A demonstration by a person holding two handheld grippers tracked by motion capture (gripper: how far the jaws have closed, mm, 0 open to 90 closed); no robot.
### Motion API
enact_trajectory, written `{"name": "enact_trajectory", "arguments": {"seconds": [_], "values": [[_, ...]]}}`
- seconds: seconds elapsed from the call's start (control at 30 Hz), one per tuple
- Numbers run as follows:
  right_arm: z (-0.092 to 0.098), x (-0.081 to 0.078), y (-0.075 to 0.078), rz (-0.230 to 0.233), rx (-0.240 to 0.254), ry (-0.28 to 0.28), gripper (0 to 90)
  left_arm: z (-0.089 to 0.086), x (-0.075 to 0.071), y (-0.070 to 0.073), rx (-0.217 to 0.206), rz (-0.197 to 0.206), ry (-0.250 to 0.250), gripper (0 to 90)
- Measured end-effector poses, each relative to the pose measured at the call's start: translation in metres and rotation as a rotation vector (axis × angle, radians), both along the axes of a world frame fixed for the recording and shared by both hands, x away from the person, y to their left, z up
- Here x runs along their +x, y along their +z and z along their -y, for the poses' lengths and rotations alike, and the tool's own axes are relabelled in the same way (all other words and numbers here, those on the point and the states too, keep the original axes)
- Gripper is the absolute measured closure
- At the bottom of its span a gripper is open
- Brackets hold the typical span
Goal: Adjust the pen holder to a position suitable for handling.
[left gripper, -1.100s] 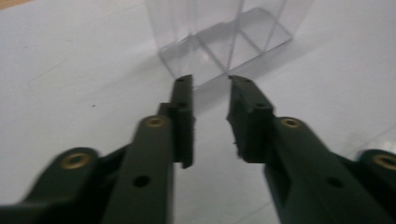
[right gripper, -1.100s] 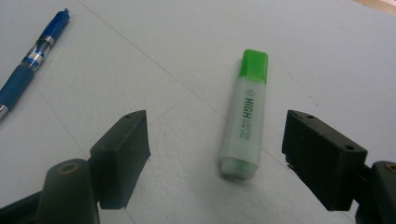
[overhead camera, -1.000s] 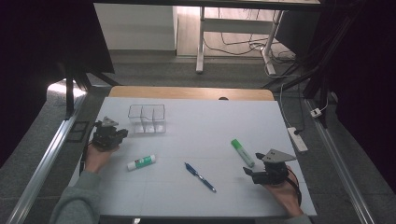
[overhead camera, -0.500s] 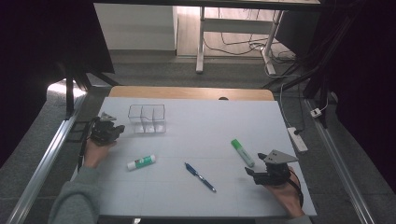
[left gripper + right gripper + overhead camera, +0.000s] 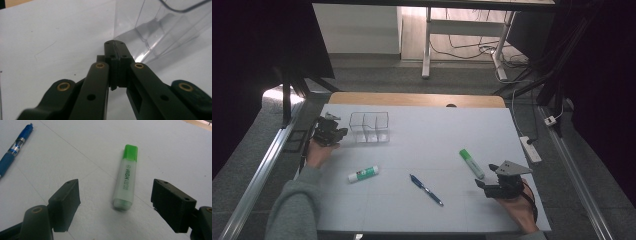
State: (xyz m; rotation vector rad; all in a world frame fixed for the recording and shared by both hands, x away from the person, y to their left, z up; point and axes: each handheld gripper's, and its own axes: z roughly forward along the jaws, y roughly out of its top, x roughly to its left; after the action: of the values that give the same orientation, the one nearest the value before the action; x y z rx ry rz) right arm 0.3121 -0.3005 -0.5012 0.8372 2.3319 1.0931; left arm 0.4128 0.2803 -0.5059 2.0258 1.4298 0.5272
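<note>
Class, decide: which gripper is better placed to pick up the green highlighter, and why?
The right gripper. Its jaws are open with the green highlighter lying just ahead between them. The left gripper is shut and sits across the table beside the clear organizer.

The person wears a grey long sleeve [image 5: 294, 207] on the left arm, its cuff ending just behind the left hand [image 5: 318, 152]. The left gripper [image 5: 115, 45] is black plastic: two broad arms, each carrying round brass-coloured bushings and small dark screw holes, narrowing to flat blocky jaw tips with tiny holes at the very end. The right gripper [image 5: 116, 203] is black as well, with thick rectangular pads, one brass-ringed pivot at the lower left and small holes along the top of the right pad. In the high view the right gripper [image 5: 499, 184] carries a grey three-cornered plate on top, and a dark strap or cable loops behind it at the right hand [image 5: 521, 210]
</note>
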Motion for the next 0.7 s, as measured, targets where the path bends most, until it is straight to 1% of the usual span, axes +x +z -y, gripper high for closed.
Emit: {"name": "enact_trajectory", "arguments": {"seconds": [0.03, 0.13, 0.3, 0.37, 0.47, 0.53, 0.7], "values": [[0.0, 0.0, 0.0, -0.001, 0.001, 0.0, 23.0, 0.001, 0.002, -0.001, -0.007, -0.004, 0.0, 88.9], [0.0, 0.0, -0.001, 0.001, -0.001, -0.001, 23.0, 0.003, 0.006, -0.003, 0.0, -0.012, -0.01, 88.8], [0.0, 0.0, 0.0, -0.004, 0.002, -0.004, 23.0, 0.008, 0.012, -0.004, -0.007, -0.019, -0.03, 88.9], [0.0, 0.001, -0.001, -0.004, -0.002, -0.001, 22.9, 0.01, 0.014, -0.004, 0.008, -0.023, -0.028, 88.9], [0.0, 0.001, -0.001, -0.002, 0.0, -0.001, 22.9, 0.01, 0.016, -0.003, 0.015, -0.029, -0.031, 88.9], [0.0, 0.001, -0.001, -0.004, -0.002, -0.001, 22.9, 0.011, 0.017, -0.002, 0.029, -0.028, -0.034, 88.9], [0.0, 0.001, -0.001, -0.008, 0.002, -0.003, 23.0, 0.014, 0.018, -0.001, 0.036, -0.029, -0.047, 88.9]]}}
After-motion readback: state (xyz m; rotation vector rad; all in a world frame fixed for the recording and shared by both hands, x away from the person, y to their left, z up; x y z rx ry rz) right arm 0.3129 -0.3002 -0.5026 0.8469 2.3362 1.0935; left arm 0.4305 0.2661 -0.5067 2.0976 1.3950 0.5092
